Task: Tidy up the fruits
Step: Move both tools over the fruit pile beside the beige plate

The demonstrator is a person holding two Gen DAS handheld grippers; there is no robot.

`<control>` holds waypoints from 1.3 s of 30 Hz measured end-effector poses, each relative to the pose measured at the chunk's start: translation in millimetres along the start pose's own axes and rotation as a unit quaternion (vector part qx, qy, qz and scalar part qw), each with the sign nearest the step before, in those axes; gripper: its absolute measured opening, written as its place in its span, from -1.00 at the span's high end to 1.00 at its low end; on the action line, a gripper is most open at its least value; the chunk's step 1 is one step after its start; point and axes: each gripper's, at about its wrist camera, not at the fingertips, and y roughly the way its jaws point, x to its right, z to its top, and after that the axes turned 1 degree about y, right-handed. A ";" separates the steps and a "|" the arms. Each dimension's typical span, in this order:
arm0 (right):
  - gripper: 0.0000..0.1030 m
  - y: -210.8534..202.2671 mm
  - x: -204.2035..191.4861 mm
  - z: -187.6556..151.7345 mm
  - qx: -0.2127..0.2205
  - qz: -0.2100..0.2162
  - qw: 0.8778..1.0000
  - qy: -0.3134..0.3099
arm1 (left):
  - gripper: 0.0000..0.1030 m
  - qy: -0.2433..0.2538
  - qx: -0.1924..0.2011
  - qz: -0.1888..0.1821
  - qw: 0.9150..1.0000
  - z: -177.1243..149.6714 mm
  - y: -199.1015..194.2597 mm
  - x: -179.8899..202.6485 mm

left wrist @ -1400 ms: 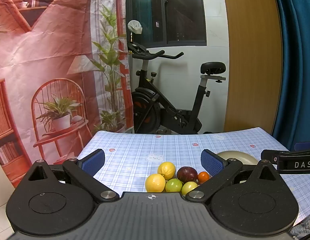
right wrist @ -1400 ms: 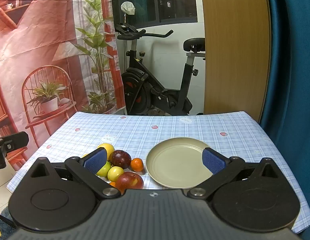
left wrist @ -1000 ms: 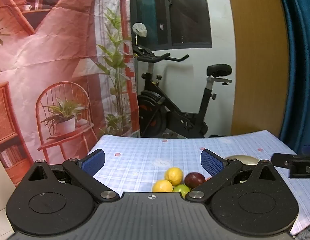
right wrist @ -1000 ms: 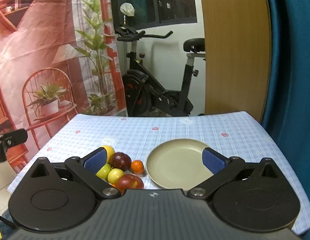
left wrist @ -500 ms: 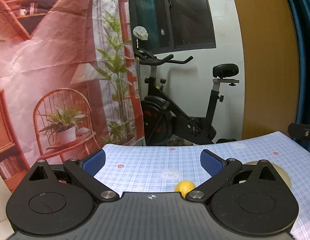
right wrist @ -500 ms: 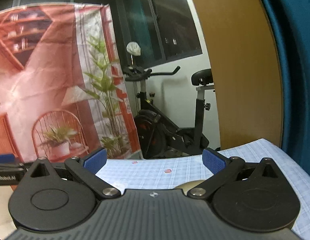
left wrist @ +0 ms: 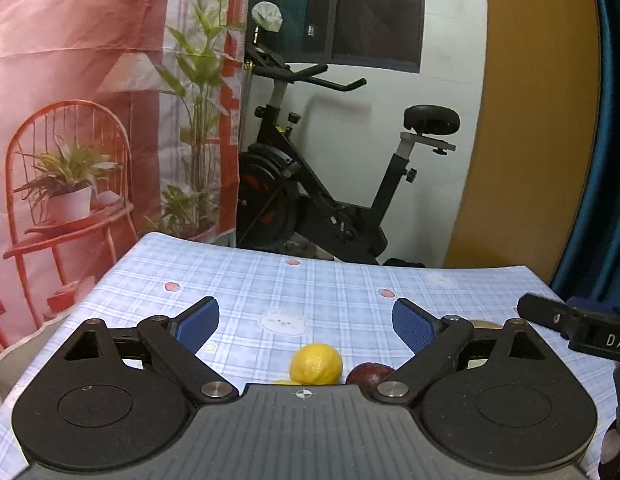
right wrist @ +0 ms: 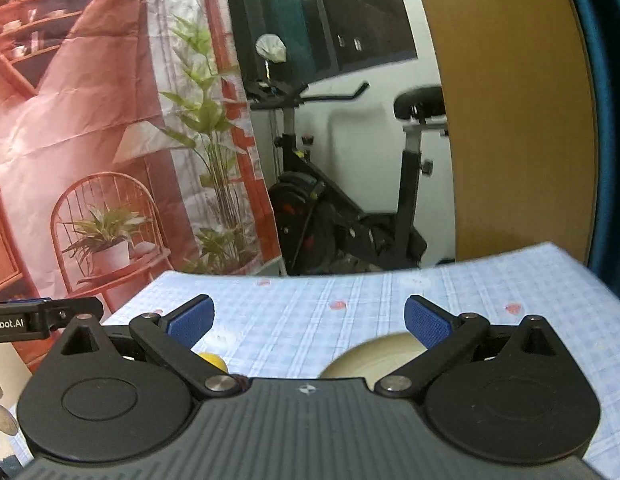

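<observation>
A checked blue tablecloth (left wrist: pixel 310 292) covered the table in front of an exercise bike (left wrist: pixel 329 184). The beige plate (right wrist: pixel 373 354) lay on the cloth, partly hidden behind the right gripper (right wrist: pixel 308 322), whose jaws stood wide and held nothing. The left gripper (left wrist: pixel 306 322) was likewise spread wide and empty. A lemon (left wrist: pixel 315 364) sat beside a dark plum (left wrist: pixel 367 374), both low between its fingers.

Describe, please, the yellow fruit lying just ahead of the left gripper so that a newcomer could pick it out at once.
Start at the table with the blue checked tablecloth in front of the exercise bike. On its near part, below the printed bear, a lemon lies just ahead of the open left gripper. It is bright yellow and fully in view, while the dark purple-red fruit to its right is half hidden.
</observation>
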 end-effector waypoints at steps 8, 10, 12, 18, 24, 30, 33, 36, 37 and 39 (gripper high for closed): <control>-0.92 12.2 15.6 -11.2 -0.049 -0.013 0.999 0.007 | -0.85 -0.014 -0.007 -0.039 0.999 -10.7 13.3 2.0; -0.92 10.8 17.5 -11.3 -0.052 -0.010 0.999 0.004 | -0.85 -0.013 -0.026 -0.048 0.998 -7.3 20.3 4.4; -0.93 9.2 16.6 -10.3 -0.054 -0.002 0.999 -0.002 | -0.85 -0.011 -0.045 -0.050 0.998 -6.2 23.7 4.8; -0.93 2.2 18.5 -5.8 -0.070 0.010 0.997 0.014 | -0.85 -0.003 -0.082 -0.056 0.995 -4.8 17.5 5.2; -0.95 -0.7 19.1 -16.9 -0.106 0.027 0.994 0.027 | -0.85 0.022 -0.107 -0.082 0.991 -9.6 14.6 7.5; -0.94 4.0 24.6 -41.6 -0.155 0.067 0.983 0.078 | -0.85 0.026 -0.115 -0.088 0.989 -15.3 10.8 -7.1; -0.84 14.3 15.2 -51.1 -0.175 0.075 0.980 0.051 | -0.72 0.036 -0.127 -0.089 0.987 -24.4 19.0 -6.5; -0.62 28.4 7.3 -57.2 -0.199 0.096 0.975 0.022 | -0.54 0.038 -0.149 -0.104 0.983 -30.0 30.7 -5.3; -0.62 31.5 5.6 -59.8 -0.204 0.101 0.974 0.012 | -0.54 0.037 -0.155 -0.108 0.981 -31.3 34.6 -4.3; -0.62 36.2 -2.1 -65.0 -0.209 0.111 0.972 -0.004 | -0.54 0.036 -0.160 -0.111 0.980 -32.1 39.9 -3.5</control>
